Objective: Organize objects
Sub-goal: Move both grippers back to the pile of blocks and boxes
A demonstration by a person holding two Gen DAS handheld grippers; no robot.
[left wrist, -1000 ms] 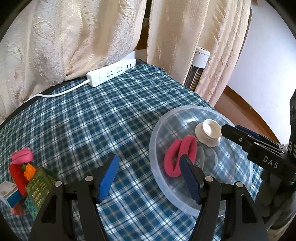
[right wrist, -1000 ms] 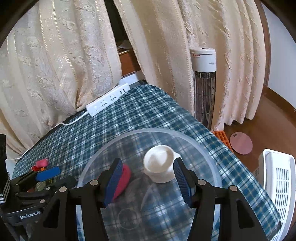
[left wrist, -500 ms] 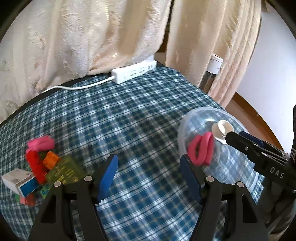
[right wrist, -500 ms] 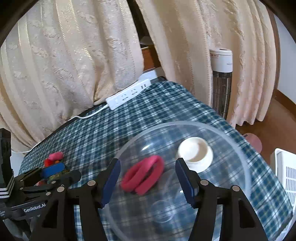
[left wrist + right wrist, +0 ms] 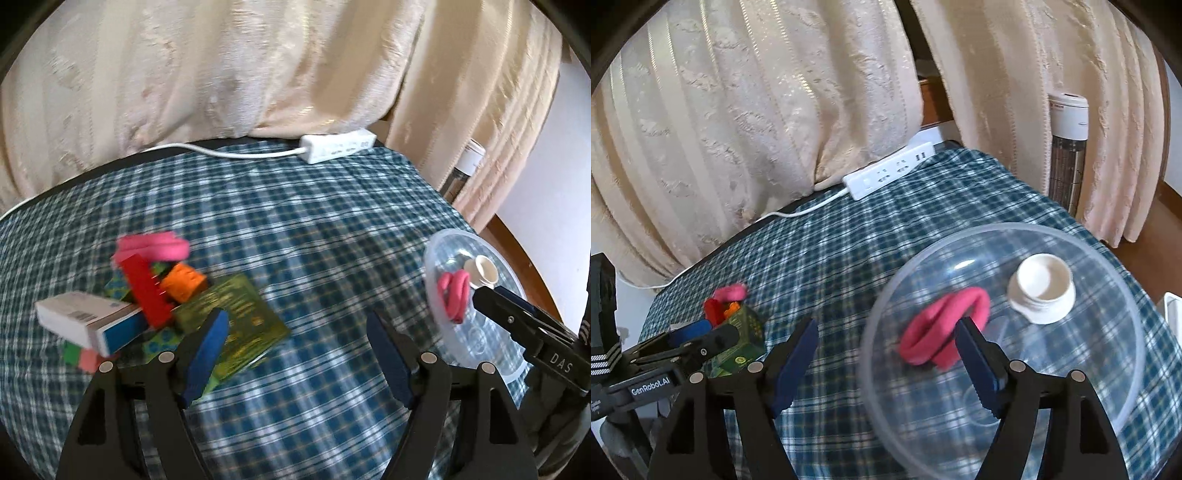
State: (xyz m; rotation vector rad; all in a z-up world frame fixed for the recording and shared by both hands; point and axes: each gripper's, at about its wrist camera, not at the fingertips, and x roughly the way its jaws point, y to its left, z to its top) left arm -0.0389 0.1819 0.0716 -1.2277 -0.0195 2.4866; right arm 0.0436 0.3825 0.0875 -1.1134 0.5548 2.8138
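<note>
A clear plastic bowl (image 5: 1108, 417) on the plaid table holds a pink hair band (image 5: 942, 328) and a white cap (image 5: 1043, 293); the bowl also shows at the right in the left wrist view (image 5: 476, 343). A pile lies at the left: pink band (image 5: 151, 249), red brick (image 5: 147, 291), orange brick (image 5: 183, 282), green card (image 5: 240, 317), white-and-blue box (image 5: 86, 321). My left gripper (image 5: 295, 350) is open and empty, near the pile. My right gripper (image 5: 886, 354) is open and empty at the bowl's left rim.
A white power strip (image 5: 338, 147) with its cable lies at the table's far edge below cream curtains (image 5: 221, 74). A white tower heater (image 5: 1067, 147) stands on the floor past the right edge. The pile also shows in the right wrist view (image 5: 733, 317).
My left gripper has swung left from the bowl toward the pile of bricks. My right gripper has also shifted left, so the bowl now sits to its right. Both stayed open.
</note>
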